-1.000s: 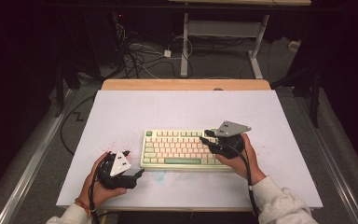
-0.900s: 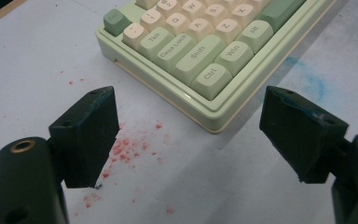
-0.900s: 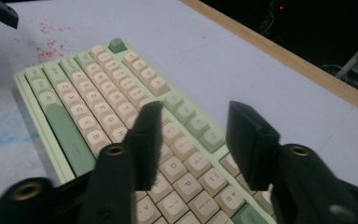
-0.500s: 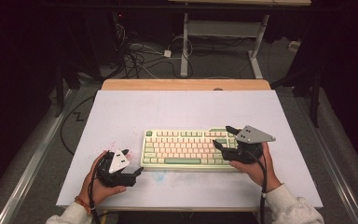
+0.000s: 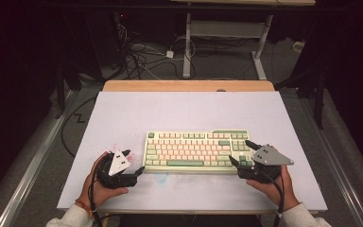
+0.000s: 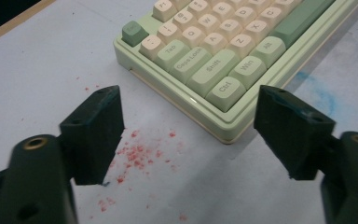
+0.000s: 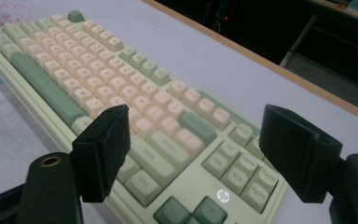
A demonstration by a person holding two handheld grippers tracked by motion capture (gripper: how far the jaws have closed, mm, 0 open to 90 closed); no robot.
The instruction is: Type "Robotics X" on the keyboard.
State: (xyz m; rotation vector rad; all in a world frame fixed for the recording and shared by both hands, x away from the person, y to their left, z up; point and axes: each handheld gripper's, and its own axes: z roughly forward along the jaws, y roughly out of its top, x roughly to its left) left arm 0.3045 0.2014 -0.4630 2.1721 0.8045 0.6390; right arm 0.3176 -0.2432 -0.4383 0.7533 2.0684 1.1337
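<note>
On the pale lavender table top (image 5: 123, 113), the landmark is the pale green rectangular keyboard with cream and green keycaps (image 5: 196, 150), which lies flat near the person's edge of the table, its long side running left to right.

Just off the keyboard's left end, the left gripper (image 5: 134, 161), black with a grey three-cornered plate on top, is held in the person's left hand (image 5: 99, 187) and points toward the keyboard's near left corner. Its jaws stand spread, having just been closing a little, with nothing between them; in the left gripper view (image 6: 191, 135) that corner of the keyboard (image 6: 223, 60) lies ahead of the gap, untouched, and a scatter of red specks (image 6: 137, 156) marks the table beside that corner. A faint blue smear (image 5: 161, 177) sits on the table along the keyboard's near edge.

At the keyboard's right end, the right gripper (image 5: 242, 152) is held in the right hand (image 5: 274, 187) and points at that end. Its jaws are spread wide, having just been opening, and in the right gripper view (image 7: 193, 154) they stand over the keyboard's (image 7: 121, 88) right-hand keys without pressing on anything.
</note>
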